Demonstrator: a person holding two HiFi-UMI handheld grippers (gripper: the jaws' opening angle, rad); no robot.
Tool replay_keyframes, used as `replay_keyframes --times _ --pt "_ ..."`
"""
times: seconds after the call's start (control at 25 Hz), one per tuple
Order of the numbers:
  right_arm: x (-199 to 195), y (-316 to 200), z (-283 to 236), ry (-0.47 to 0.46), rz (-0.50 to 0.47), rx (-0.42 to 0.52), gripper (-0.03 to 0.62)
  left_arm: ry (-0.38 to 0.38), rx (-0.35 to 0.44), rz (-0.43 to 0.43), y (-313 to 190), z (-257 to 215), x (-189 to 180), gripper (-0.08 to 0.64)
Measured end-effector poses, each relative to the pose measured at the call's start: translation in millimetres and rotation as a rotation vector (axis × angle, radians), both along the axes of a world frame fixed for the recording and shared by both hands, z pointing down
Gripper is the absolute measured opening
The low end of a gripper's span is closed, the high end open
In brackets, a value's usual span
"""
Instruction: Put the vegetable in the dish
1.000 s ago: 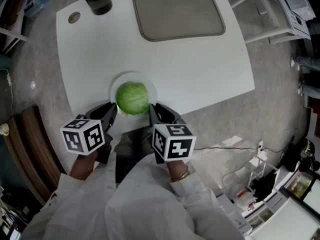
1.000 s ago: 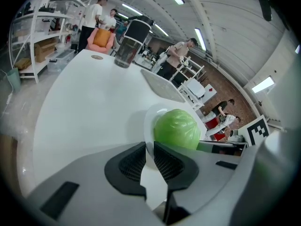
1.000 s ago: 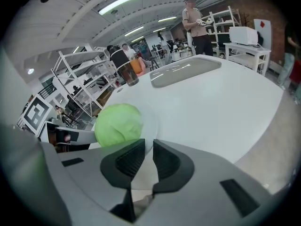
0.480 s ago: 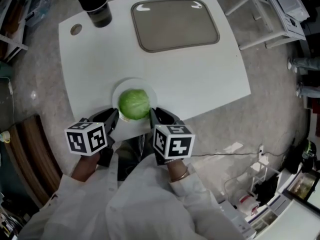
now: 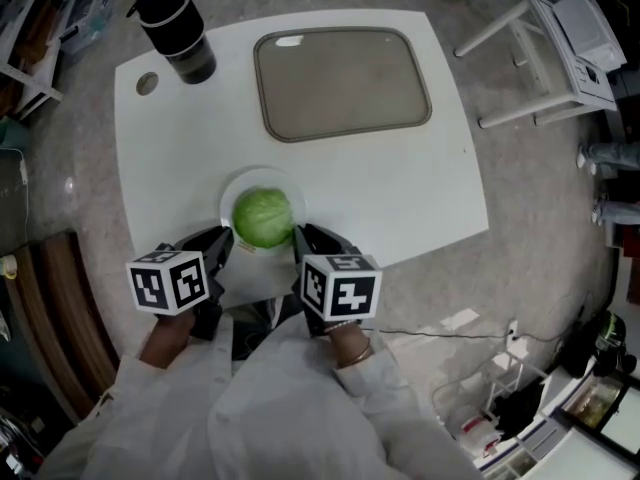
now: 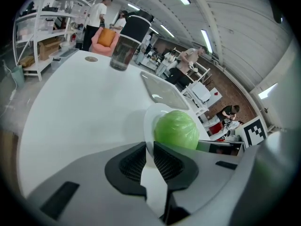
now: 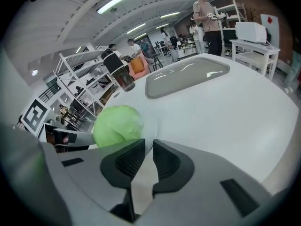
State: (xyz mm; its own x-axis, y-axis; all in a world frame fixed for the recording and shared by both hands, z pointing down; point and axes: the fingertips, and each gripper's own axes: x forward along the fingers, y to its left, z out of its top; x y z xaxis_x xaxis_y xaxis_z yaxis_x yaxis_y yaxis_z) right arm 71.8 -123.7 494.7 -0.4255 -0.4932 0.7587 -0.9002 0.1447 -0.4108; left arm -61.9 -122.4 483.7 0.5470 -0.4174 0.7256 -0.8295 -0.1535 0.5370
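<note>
Both left gripper (image 6: 149,149) and right gripper (image 7: 148,145) fingers clamped on dish (image 5: 236,186) rim, its near edge hidden

Side by side and angled down, the left gripper (image 5: 224,240) and right gripper (image 5: 300,234) each pinch the dish (image 5: 238,180) rim.

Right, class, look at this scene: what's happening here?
A person holds a gripper in each hand. The left gripper and the right gripper each pinch the near rim of a white dish between their fingers. A green cabbage already sits in the dish, at the near edge of the white table. A grey tray and a black tumbler stand farther back, untouched.
</note>
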Motion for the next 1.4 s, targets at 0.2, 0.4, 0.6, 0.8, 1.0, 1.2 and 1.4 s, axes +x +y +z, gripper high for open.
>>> replay_keyframes --times 0.2,0.4,0.6,0.8,1.0,1.2,1.4 --pt "31 -42 -11 0.008 -0.026 0.012 0.063 -0.007 0.020 -0.021 -38 -8 31 0.055" --pt "64 -77 -17 0.006 -0.047 0.001 0.063 0.014 0.019 -0.031 -73 -16 64 0.055" --pt "93 -115 -21 -0.002 -0.070 0.005 0.063 0.019 0.037 -0.041 -110 -24 93 0.055" --pt "115 -152 -23 0.006 -0.084 0.013 0.063 0.015 0.037 -0.061 -143 -23 115 0.055" --pt "135 -182 -19 0.005 -0.094 0.011 0.063 0.019 0.029 -0.086 -172 -19 135 0.055" --pt "147 -225 -19 0.005 -0.096 0.030 0.063 0.017 0.052 -0.078 -215 -20 148 0.055" --pt "157 -264 -18 0.009 -0.100 0.038 0.062 0.020 0.057 -0.085 -250 -20 159 0.055"
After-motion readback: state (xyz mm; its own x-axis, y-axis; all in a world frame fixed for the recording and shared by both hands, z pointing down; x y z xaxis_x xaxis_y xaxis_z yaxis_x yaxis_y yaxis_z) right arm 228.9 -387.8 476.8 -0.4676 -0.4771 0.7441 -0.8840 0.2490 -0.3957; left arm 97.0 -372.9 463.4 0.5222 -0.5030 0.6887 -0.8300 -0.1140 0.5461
